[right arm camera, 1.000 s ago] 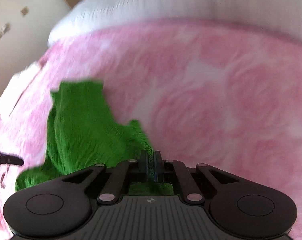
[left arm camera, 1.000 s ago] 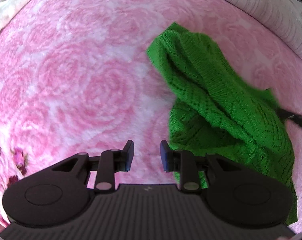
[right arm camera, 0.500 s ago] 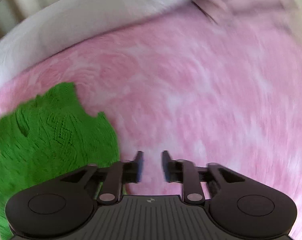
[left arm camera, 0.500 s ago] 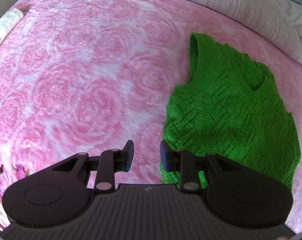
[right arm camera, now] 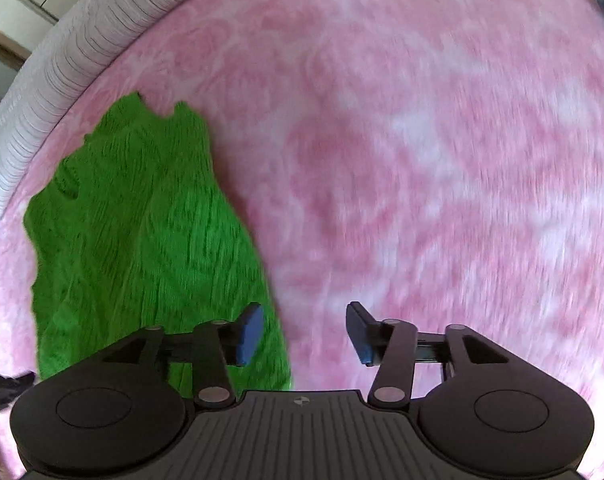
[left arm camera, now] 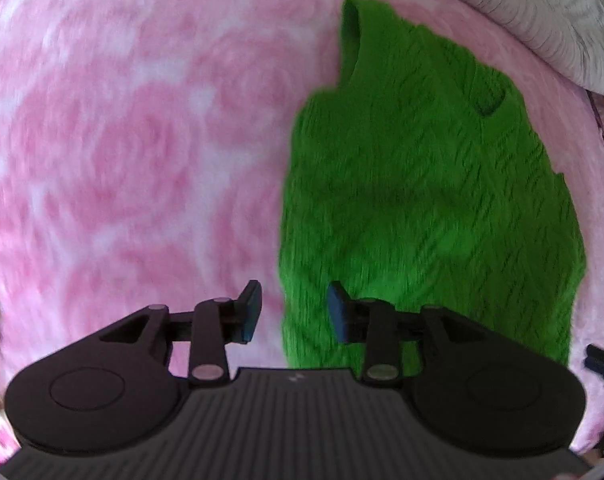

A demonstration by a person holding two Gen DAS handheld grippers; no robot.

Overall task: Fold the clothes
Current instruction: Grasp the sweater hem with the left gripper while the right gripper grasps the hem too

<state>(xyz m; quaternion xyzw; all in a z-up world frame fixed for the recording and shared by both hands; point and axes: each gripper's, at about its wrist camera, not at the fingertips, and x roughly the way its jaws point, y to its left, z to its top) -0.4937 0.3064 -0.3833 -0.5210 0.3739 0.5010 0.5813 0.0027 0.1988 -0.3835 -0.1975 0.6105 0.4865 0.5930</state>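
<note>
In the left wrist view, a wide stretch of pink rose-patterned blanket point(left arm camera: 134, 152) lay bare to the left of the garment, and a pale ribbed cushion point(left arm camera: 542, 24) closed off the far right edge. The left gripper point(left arm camera: 294, 312) pointed steeply down over the bed, its jaws partway apart and opening, with nothing pinched between them; the near left hem of the green knitted sweater point(left arm camera: 422, 200) sat beneath the gap, under the right pad. The sweater lay spread flat on the blanket, collar toward the far side.

In the right wrist view, the sweater point(right arm camera: 142, 240) lay to the left, with the ribbed cushion behind it, and open blanket filled the right. The right gripper point(right arm camera: 306, 332) stood wide, jaws opening and empty, straddling the sweater's right edge.
</note>
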